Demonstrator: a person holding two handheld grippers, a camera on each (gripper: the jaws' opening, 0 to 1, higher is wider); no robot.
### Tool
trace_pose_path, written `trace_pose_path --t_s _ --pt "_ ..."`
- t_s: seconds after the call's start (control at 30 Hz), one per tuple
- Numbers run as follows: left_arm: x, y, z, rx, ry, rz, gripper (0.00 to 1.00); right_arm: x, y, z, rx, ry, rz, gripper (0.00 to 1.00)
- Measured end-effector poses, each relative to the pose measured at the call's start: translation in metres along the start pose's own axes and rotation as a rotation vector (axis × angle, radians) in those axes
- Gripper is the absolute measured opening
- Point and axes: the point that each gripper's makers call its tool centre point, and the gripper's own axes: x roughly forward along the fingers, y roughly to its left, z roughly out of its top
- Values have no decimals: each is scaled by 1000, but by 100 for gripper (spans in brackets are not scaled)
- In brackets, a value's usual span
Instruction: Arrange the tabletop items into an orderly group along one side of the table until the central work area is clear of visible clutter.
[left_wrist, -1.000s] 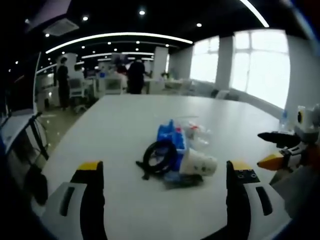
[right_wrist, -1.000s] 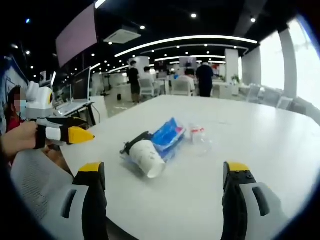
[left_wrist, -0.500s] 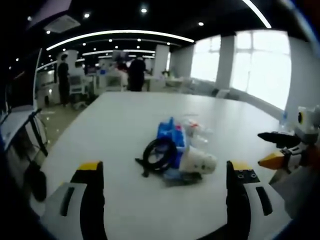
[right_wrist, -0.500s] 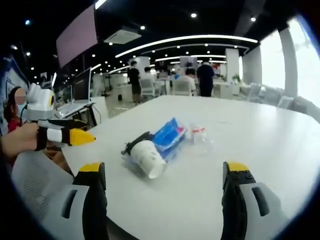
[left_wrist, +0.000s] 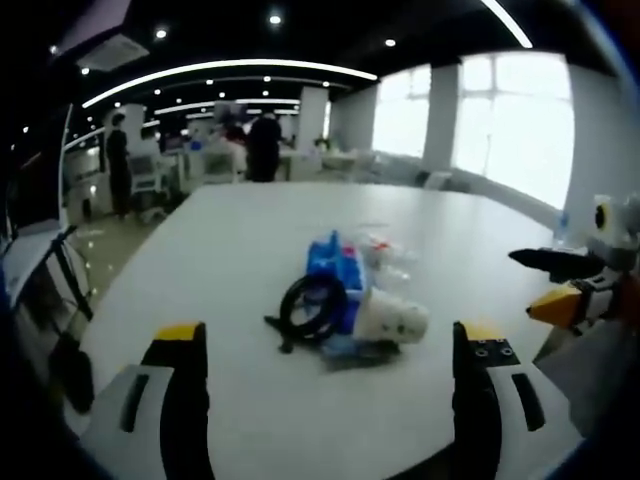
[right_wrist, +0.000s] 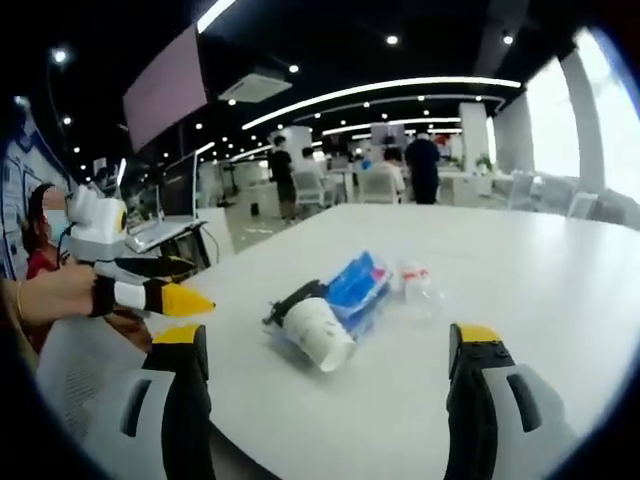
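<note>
Nothing looks tidied yet: the white paper cup (right_wrist: 322, 334), black coiled cable (left_wrist: 312, 308), blue plastic packet (right_wrist: 360, 285) and clear plastic bottle (right_wrist: 417, 283) lie heaped mid-way across the white table (left_wrist: 230, 250), while the left gripper (left_wrist: 325, 385) and right gripper (right_wrist: 325, 385) hover wide-jawed, holding nothing.

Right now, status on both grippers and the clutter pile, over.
Left gripper and right gripper open, holding nothing. Paper cup, blue packet, black cable coil, clear bottle heaped mid-table, untouched. Nothing in the way.
</note>
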Motion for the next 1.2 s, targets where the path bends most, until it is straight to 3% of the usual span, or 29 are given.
trace_pose_path --t_s 0.23,0.77,1.2 --pt "-3 -5 5 -6 6 -32 99 5 3 12 -4 -9 14 99" --pt "-3 3 21 42 2 -54 99 44 -6 62 -43 -67 80 99" --pt "10 2 16 46 21 -88 99 86 -17 64 -40 -60 123 99"
